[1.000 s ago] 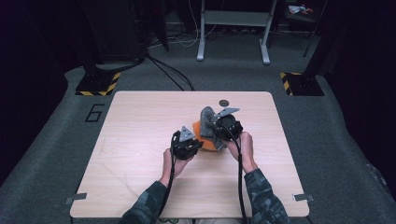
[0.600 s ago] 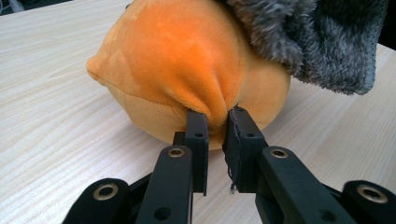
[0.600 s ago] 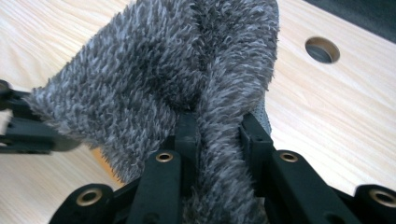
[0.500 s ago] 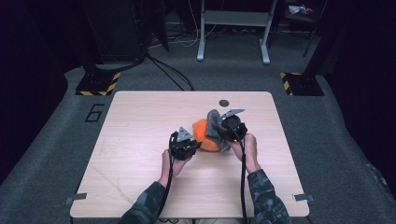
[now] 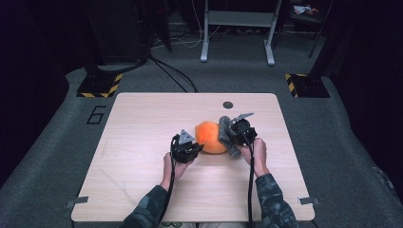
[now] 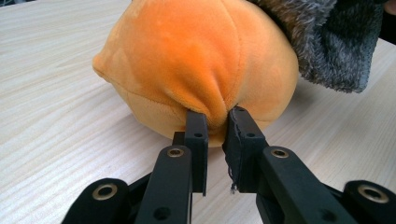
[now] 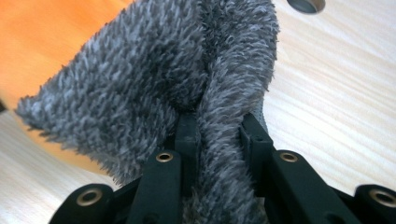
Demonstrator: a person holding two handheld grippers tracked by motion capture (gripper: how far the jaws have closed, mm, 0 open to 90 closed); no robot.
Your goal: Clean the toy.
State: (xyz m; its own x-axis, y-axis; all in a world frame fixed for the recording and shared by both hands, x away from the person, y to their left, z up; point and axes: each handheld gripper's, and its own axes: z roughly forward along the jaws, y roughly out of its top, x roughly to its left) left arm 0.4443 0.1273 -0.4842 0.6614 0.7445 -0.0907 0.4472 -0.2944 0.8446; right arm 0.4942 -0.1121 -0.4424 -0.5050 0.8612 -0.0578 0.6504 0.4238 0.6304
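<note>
An orange plush ball (image 5: 211, 137) lies mid-table, partly wrapped on its right by a grey fuzzy cover (image 5: 227, 137). My left gripper (image 5: 192, 148) is at the ball's left front, shut on a pinch of the orange plush (image 6: 196, 60), with a fold squeezed between its jaws (image 6: 215, 119). My right gripper (image 5: 231, 133) is at the ball's right, shut on a fold of the grey cover (image 7: 219, 116); the fur hides its fingertips. The orange plush (image 7: 42, 32) shows behind the grey cover in the right gripper view.
The light wooden table (image 5: 142, 118) has a round dark cable hole (image 5: 228, 105) near its far edge. Grey carpet surrounds the table, with a desk frame (image 5: 237, 28) and yellow-black striped stand bases (image 5: 100, 85) beyond.
The grey cover has slid off toward the right, baring more of the orange ball. My left gripper stayed at the ball's left front; the right one shifted slightly right.
</note>
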